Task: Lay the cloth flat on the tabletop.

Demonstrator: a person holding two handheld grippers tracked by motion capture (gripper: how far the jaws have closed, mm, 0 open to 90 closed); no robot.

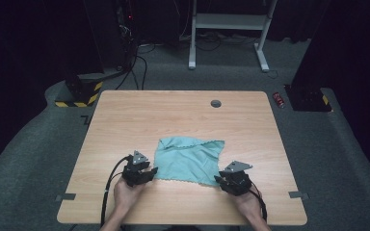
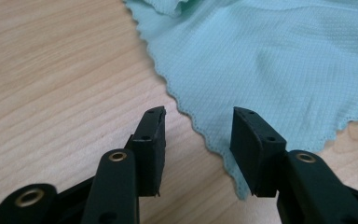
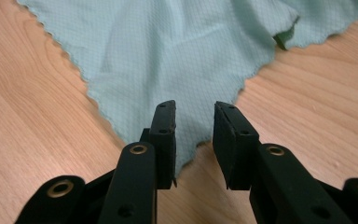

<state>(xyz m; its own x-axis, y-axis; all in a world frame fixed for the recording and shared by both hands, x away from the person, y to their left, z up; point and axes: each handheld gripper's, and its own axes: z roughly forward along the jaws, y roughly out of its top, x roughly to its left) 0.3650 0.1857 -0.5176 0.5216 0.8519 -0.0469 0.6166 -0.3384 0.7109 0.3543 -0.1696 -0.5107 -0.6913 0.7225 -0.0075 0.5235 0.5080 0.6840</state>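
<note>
Looking down from the high view, you have the left gripper (image 1: 147, 172) at the near-left corner of the teal cloth (image 1: 189, 160) and the right gripper (image 1: 225, 180) at its near-right corner, each about equally close to its own corner. In the left gripper view the jaws stand partly open with the scalloped corner (image 2: 223, 154) lying flat on the table (image 2: 51, 84) between them, toward 1 o'clock; nothing is pinched. In the right gripper view the jaws (image 3: 193, 140) are likewise partly open, straddling the pointed corner (image 3: 186, 154), which runs away toward 12 o'clock; the pads probably clear the fabric, though the left one hides its edge. Farther off, the far edge is rumpled, with a fold at 1 o'clock (image 3: 284, 39).
</note>
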